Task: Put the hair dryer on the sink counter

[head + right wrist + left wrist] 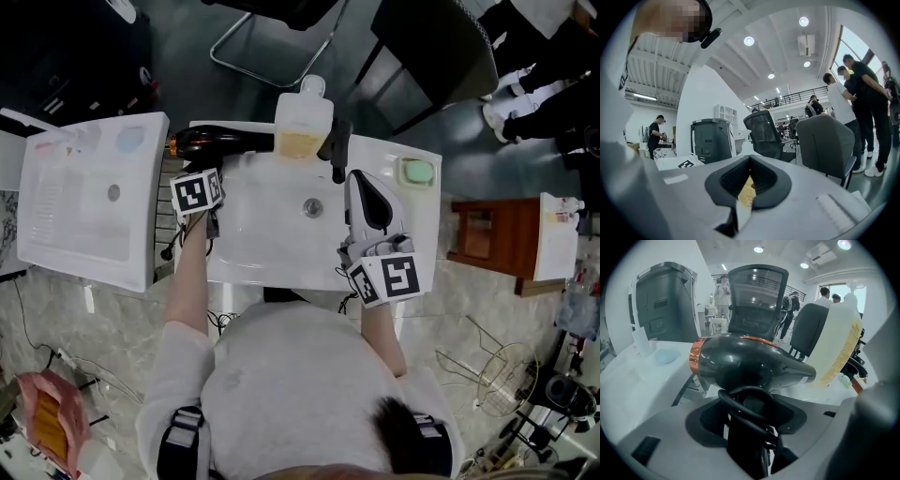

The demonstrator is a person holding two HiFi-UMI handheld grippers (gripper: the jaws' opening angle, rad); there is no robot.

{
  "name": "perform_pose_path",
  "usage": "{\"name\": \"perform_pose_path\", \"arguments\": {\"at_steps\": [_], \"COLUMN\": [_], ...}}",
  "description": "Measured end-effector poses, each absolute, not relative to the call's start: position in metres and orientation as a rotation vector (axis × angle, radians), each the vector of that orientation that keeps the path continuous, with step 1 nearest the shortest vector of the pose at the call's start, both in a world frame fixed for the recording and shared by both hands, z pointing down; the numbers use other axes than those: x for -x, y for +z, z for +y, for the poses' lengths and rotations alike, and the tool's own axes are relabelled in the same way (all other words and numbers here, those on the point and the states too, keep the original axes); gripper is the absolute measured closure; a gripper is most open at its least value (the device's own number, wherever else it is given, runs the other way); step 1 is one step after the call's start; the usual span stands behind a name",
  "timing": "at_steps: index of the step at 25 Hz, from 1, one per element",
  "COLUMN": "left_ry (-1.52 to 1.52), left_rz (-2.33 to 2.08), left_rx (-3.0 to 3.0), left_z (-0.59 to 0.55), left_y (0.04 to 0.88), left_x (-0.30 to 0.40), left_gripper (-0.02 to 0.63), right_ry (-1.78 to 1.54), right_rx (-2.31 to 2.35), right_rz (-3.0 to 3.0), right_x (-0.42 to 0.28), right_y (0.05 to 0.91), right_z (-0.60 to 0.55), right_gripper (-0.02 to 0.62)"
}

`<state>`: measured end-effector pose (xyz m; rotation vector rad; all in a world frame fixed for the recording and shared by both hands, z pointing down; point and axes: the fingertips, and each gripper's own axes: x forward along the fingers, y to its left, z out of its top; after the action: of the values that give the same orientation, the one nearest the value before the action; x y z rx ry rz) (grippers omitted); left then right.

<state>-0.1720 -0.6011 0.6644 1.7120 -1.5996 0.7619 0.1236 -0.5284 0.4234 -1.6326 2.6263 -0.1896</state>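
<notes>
Now the hair dryer (225, 141) is at the back left edge of the white sink (412, 225), on the counter strip behind the basin. Its black body lies sideways. The copper end points to the left and the other end is just beside a big bottle (303, 127) of yellowish liquid. I cannot tell if the dryer's full weight is already on the counter.

The left gripper (204, 167) is at the dryer from the near side. In the left gripper view its two fingers are closed on the black handle of the hair dryer (745, 364), and the handle fills the gap of the left gripper (747, 413). A loop of black cord (740, 399) goes around the handle just above the fingers. The bottle (841, 348) stands to the right of the dryer.

The right gripper (361, 187) is over the right part of the basin and points toward the black faucet (338, 148). In its own view the fingers of the right gripper (749, 180) are nearly together with nothing held. Only a thin slit stays open, and something yellowish shows through it.

A green soap (417, 172) lies on the right back corner of the sink. A second white sink (84, 197) stands to the left, close to the first one. Behind, there is a black office chair (757, 301).
</notes>
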Motion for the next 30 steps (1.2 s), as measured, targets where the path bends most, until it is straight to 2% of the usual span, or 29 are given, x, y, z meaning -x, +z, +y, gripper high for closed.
{"name": "perform_pose_path", "arguments": {"at_steps": [15,18,28,30], "left_ry": [0.797,0.800,0.665,0.641], "left_rz": [-1.581,-1.582,-1.696,-1.701], "left_rx": [-1.696,-1.716,-1.863,-1.899], "left_z": [-0.604,-0.603,-0.587,-0.579], "left_y": [0.669,0.665,0.608,0.595], "left_x": [0.170,0.169,0.168,0.166], "left_gripper": [0.341,0.321,0.318,0.344], "right_ry": [-0.195,-0.197,-0.151,-0.146], "right_rx": [1.606,1.595,1.534,1.520], "right_rz": [2.640,2.647,2.668,2.670], "right_x": [-0.114,-0.110,-0.083,-0.076], "right_y": [0.424,0.424,0.409,0.405], "right_z": [-0.531,-0.529,-0.510,-0.503], "right_gripper": [0.584,0.584,0.584,0.584]}}
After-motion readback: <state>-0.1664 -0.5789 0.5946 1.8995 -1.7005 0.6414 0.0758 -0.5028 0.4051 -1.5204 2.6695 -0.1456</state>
